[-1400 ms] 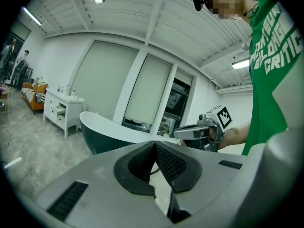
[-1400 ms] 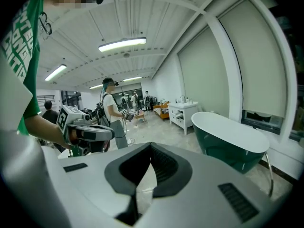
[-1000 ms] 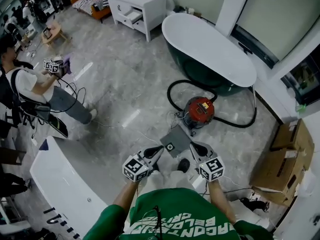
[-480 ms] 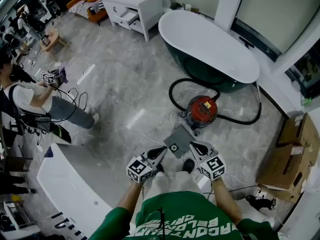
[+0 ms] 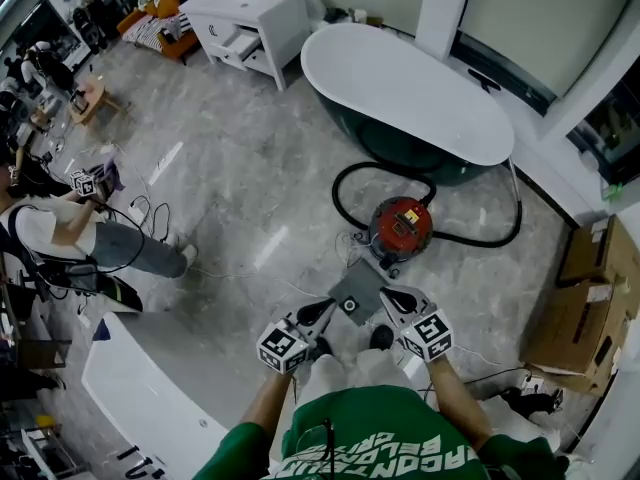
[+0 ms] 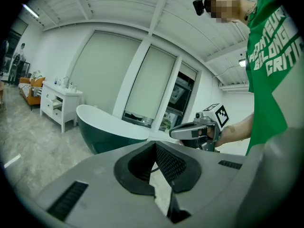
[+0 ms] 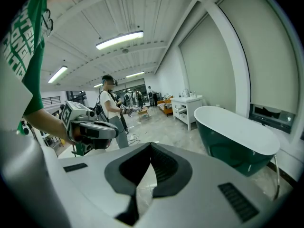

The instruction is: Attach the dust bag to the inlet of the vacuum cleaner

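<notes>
Bag [image 5: 357, 290] now nearer vacuum [image 5: 400, 226]. Left gripper [image 5: 324, 310] and right gripper [image 5: 384, 294] each clamped on 1 bag edge. Approach under way; attachment not yet begun.

Gloss and matt
Polished stone floor [image 5: 240, 178], glossy bathtub [image 5: 400, 88], shiny red plastic vacuum cleaner [image 5: 402, 225], matt grey dust bag [image 5: 357, 290].

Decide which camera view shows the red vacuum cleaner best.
The head view: the vacuum cleaner stands whole on the floor, black hose looped behind it. Neither gripper view shows it, only jaws and the bathtub.
</notes>
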